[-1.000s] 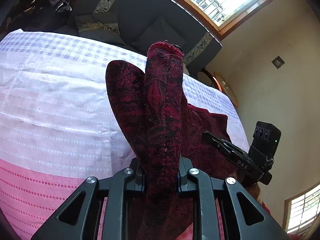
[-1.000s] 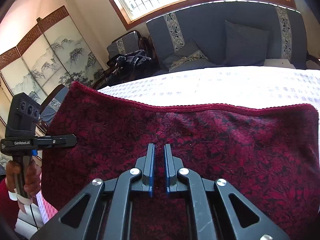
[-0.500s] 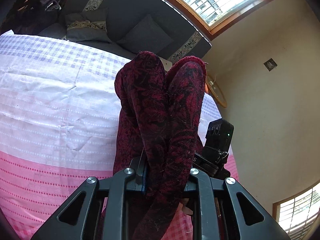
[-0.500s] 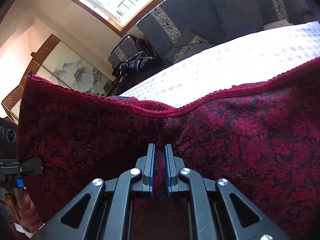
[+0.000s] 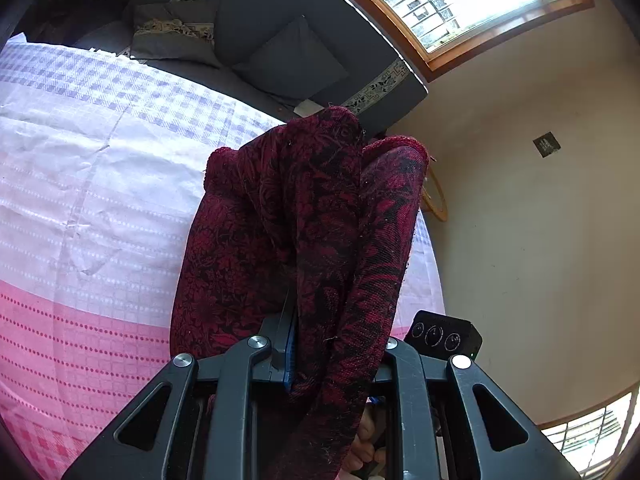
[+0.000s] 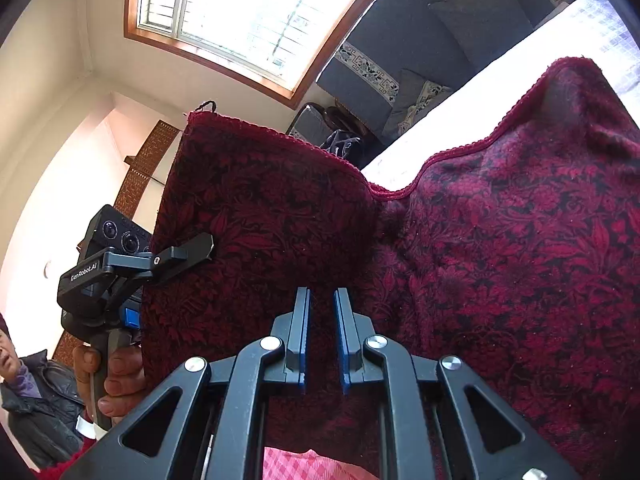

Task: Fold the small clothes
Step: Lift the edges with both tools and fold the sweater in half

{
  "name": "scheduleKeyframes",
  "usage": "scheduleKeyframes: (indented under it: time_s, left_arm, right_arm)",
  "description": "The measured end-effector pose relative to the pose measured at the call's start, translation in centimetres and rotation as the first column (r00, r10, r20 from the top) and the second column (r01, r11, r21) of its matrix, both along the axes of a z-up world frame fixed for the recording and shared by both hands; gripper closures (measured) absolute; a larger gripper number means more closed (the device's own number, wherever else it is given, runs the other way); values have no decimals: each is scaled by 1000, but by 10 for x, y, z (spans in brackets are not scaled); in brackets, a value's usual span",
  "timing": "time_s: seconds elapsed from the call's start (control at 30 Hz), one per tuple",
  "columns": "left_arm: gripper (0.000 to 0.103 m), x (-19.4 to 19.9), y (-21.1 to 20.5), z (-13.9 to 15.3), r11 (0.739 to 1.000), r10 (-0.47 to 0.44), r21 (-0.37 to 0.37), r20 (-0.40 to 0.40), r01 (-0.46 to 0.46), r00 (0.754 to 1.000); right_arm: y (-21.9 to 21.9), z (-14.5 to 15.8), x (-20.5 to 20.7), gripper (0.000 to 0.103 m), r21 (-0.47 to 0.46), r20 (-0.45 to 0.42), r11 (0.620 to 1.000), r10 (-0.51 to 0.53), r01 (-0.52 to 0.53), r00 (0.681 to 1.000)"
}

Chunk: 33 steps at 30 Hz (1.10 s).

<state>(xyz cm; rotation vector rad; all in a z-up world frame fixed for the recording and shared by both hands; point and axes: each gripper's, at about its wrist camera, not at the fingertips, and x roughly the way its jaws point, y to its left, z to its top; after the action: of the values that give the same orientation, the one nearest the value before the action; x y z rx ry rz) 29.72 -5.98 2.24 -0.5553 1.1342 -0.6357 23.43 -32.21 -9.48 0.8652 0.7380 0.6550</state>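
Note:
A dark red cloth with a black leaf pattern (image 5: 304, 216) is lifted off the table. My left gripper (image 5: 332, 344) is shut on a bunched fold of it, which stands up between the jaws. In the right wrist view the same cloth (image 6: 500, 248) spreads wide, its corded hem sagging in the middle. My right gripper (image 6: 320, 332) is shut on the cloth's near edge, its blue pads a narrow gap apart. The left gripper (image 6: 188, 254) shows there at the left, clamped on the cloth's raised left side.
A white and pink checked tablecloth (image 5: 80, 200) covers the table. A dark blue sofa with cushions (image 5: 280, 56) stands behind it under a window. The right gripper's camera box (image 5: 444, 336) is close beside my left jaws. A person (image 6: 28, 396) stands at lower left.
Both grippers have lifted the cloth and tilted upward. The left side of the cloth has risen higher and the hem now sags between the two grips. The grippers have come closer together.

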Motion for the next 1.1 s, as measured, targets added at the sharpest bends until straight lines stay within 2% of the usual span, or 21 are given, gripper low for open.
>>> scheduleKeyframes:
  time_s: [0.1,0.43,0.57,0.67,0.73,0.83,1.03,1.1]
  left_arm:
    - [82,-2,-21,-4,1000,-4,-17,-26,4,1000]
    - [82,-2,-72,-41,993,15,-114,-111,-28,994]
    - [82,4,-85,-62,986,27,-159,-145,-51,989]
    - [82,8,-89,-80,973,28,-221,-194,-71,981]
    - [81,10,-90,-88,966,35,-244,-215,-89,976]
    - [79,11,-90,-96,958,33,-271,-235,-98,971]
    - [66,14,-83,-104,924,21,-363,-262,-119,965]
    - [62,13,-83,-103,920,19,-373,-257,-117,966]
  right_arm:
    - [-12,1,-6,89,46,-3,999,-10,10,1000]
    - [-71,-3,-25,89,70,-28,994,-78,80,997]
    - [-93,-8,-31,89,70,-50,993,-88,91,995]
    - [-100,-12,-32,88,65,-61,993,-92,96,994]
    - [-105,-16,-31,88,87,-70,992,-87,93,994]
    - [-108,-22,-27,88,98,-84,990,-93,101,992]
    - [-115,-32,-28,87,139,-113,985,-89,104,990]
    - [-117,-36,-27,81,150,-120,983,-93,110,988]
